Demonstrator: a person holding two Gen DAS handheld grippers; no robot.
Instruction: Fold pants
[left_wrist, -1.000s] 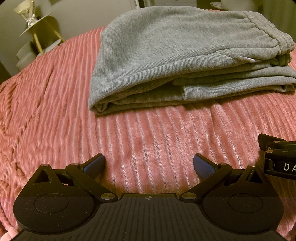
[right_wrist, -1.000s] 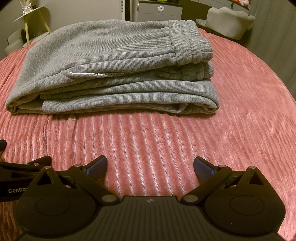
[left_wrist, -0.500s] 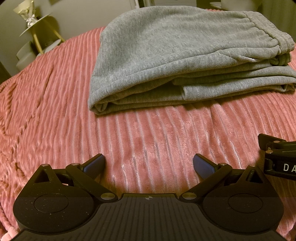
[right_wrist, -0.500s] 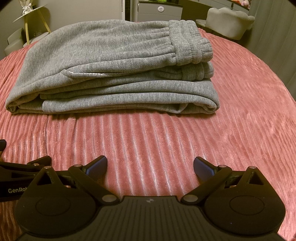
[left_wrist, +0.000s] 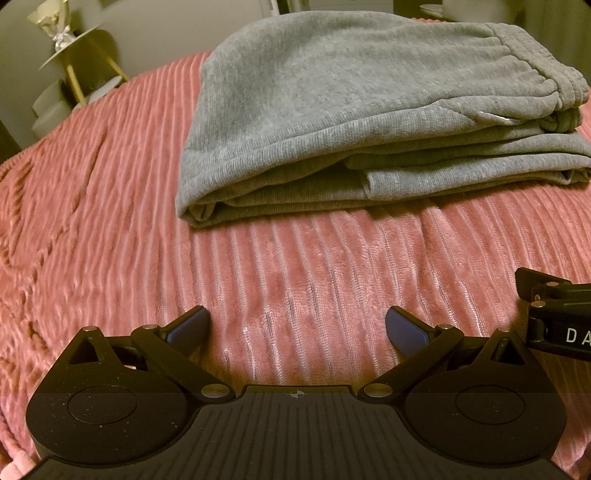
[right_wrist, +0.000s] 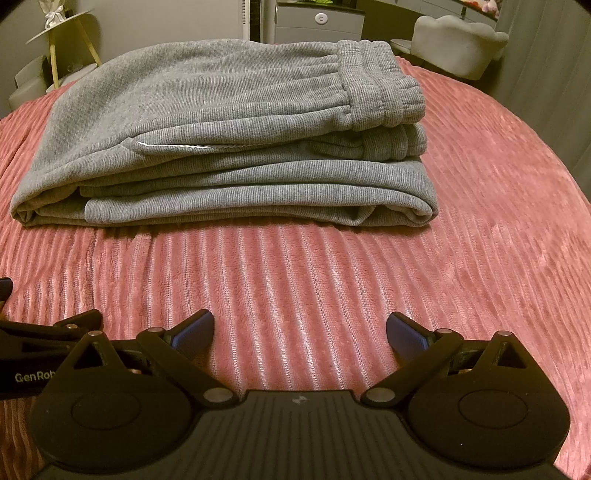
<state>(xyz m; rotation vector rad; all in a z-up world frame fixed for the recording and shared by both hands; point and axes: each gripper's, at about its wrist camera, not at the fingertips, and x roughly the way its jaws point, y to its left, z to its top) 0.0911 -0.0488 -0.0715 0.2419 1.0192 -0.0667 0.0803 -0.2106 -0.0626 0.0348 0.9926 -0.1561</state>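
Grey sweatpants (left_wrist: 362, 110) lie folded in a thick stack on the pink ribbed bedspread (left_wrist: 295, 277), the elastic waistband on top at the right. They also show in the right wrist view (right_wrist: 221, 147). My left gripper (left_wrist: 295, 328) is open and empty, low over the bedspread in front of the stack, apart from it. My right gripper (right_wrist: 300, 332) is open and empty, beside the left one and equally short of the stack. Each gripper's body shows at the edge of the other's view.
A small side table with gold legs (left_wrist: 74, 62) stands off the bed at the back left. A pale upholstered chair (right_wrist: 458, 48) and a cabinet (right_wrist: 317, 18) stand behind the bed. The bedspread extends on both sides of the stack.
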